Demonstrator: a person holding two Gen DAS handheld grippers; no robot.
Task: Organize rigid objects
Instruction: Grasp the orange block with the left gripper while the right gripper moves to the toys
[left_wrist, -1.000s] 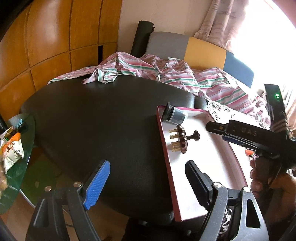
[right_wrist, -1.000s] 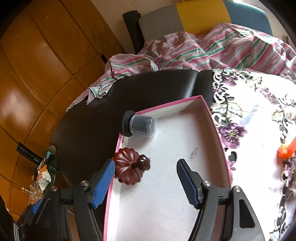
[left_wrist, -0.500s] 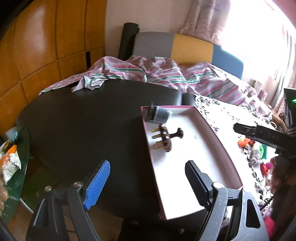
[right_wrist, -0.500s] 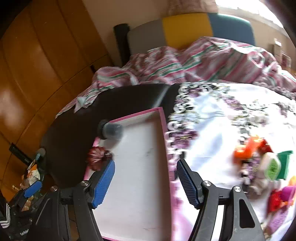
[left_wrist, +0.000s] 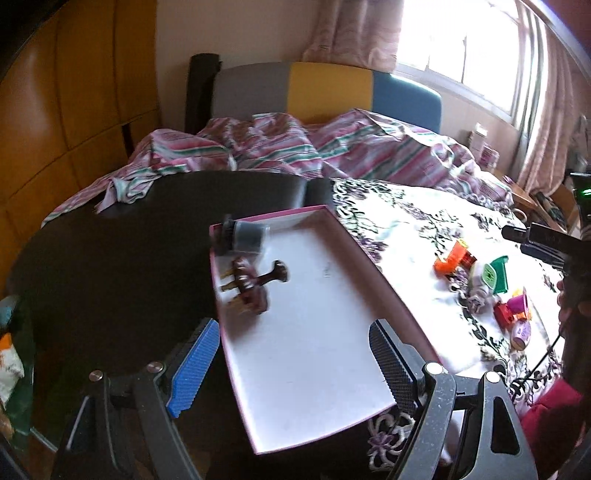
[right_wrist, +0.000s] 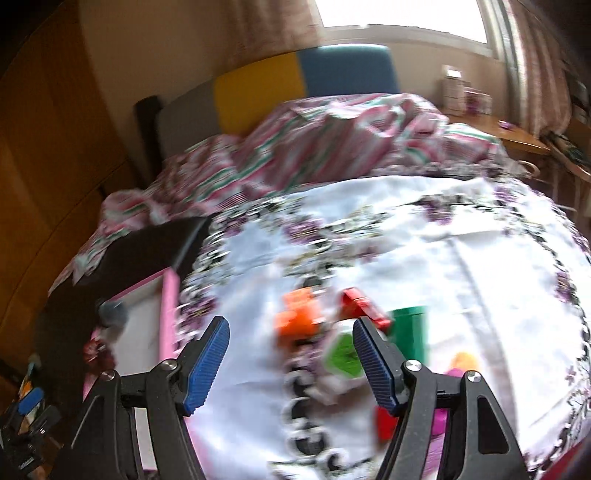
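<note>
We hold the left hand-held gripper with its jaws spread wide and nothing between them; it hangs over the near end of the pink-rimmed tray without touching it. The right hand-held gripper is also open and empty, its blue pads apart above the floral cloth.

We take the tray as our landmark. Inside it, at its far left corner, a dark jar with a black cap lies on its side. Just nearer than the jar, still inside the tray along the left rim, lies a brown wooden piece with pale pegs. To the right of the tray, well apart from it on the cloth, sits a cluster of small toys: an orange piece closest to the tray, a green one beyond it, and red and pink ones nearer to us. In the right wrist view the orange piece shows between the open jaws and the green one behind the right pad, all blurred. To the left of the tray lies the dark surface, and beyond it a striped blanket.

Against a second ago, both views have swung to the right: the right hand-held gripper then hovered over the tray beside the brown piece and now faces the toys, and the left one now sees the toys too. Both jaws keep the same spread, and the jar and brown piece lie where they did in the tray.
</note>
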